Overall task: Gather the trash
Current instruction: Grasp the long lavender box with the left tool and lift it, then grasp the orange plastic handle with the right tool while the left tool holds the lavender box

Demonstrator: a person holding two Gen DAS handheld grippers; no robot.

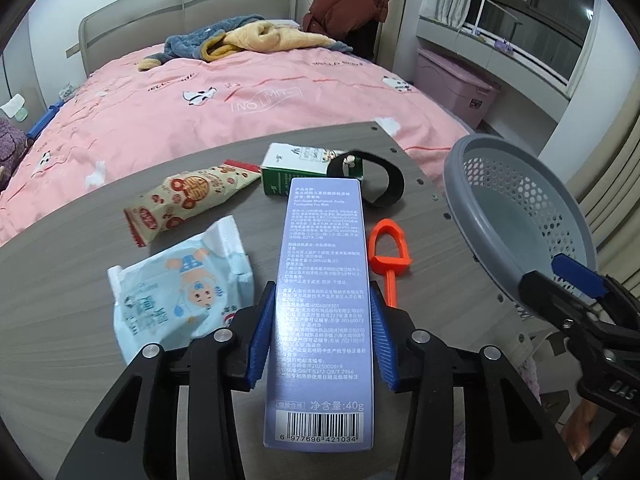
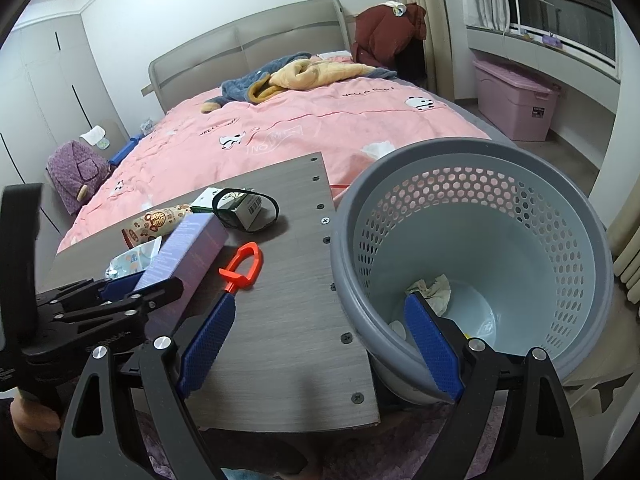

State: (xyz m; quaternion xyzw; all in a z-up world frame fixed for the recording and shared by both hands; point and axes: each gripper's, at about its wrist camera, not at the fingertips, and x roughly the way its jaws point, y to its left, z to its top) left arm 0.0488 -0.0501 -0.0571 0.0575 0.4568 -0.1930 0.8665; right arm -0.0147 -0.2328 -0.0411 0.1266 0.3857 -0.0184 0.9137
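My left gripper (image 1: pixel 322 290) is shut on a long purple toothpaste box (image 1: pixel 324 240), its blue pads pressed against both long sides above the grey wooden table (image 1: pixel 60 300). Around the box lie a patterned snack packet (image 1: pixel 188 200), a blue-white wipes pack (image 1: pixel 180 292), a green-white carton (image 1: pixel 288 168), a black strap loop (image 1: pixel 384 188) and an orange plastic tool (image 1: pixel 388 248). My right gripper (image 2: pixel 320 300) stands open. Its right finger (image 2: pixel 432 344) is inside the rim of the tilted grey perforated basket (image 2: pixel 560 220). A crumpled tissue (image 2: pixel 434 288) lies in the basket.
Behind the table is a bed with a pink duvet (image 2: pixel 320 128) and a heap of clothes. A pink storage box (image 2: pixel 516 96) stands under the window ledge. The basket hangs past the table's right edge (image 2: pixel 340 280). A hand (image 2: pixel 28 416) holds the left gripper's handle.
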